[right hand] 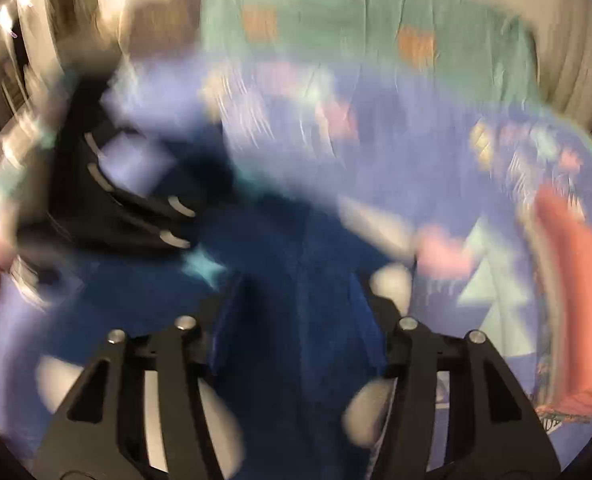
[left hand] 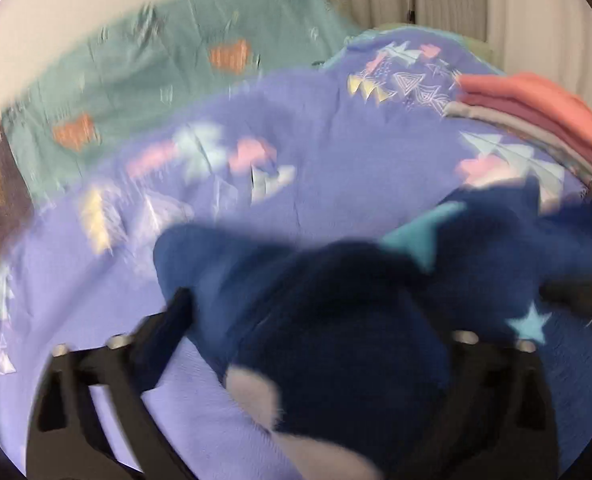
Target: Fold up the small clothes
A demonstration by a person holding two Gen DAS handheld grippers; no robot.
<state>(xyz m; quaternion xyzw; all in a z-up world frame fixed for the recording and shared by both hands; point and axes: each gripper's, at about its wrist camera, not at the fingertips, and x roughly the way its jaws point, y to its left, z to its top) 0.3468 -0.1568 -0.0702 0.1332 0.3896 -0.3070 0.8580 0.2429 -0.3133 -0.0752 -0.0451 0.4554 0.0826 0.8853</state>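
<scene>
The left gripper (left hand: 315,320) stands with its jaws wide apart over a purple patterned sheet (left hand: 315,152). A dark blue garment (left hand: 335,320) with light stars lies between the fingers — blurred. Folded pink clothes (left hand: 535,108) are stacked at the right, a teal sheet (left hand: 168,52) behind.

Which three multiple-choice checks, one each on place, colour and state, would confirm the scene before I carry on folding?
1. In the left wrist view, the folded stack sits:
A. at the right, on the purple cover
B. on the floor
C. on a chair

2. The stars on the navy garment are:
A. red
B. light blue
C. yellow

3. The left gripper is:
A. shut on the stack
B. shut, empty
C. wide open

Key: A, the stack rests on the cover at the right edge; B, the stars are pale blue; C, its fingers stand far apart.
</scene>
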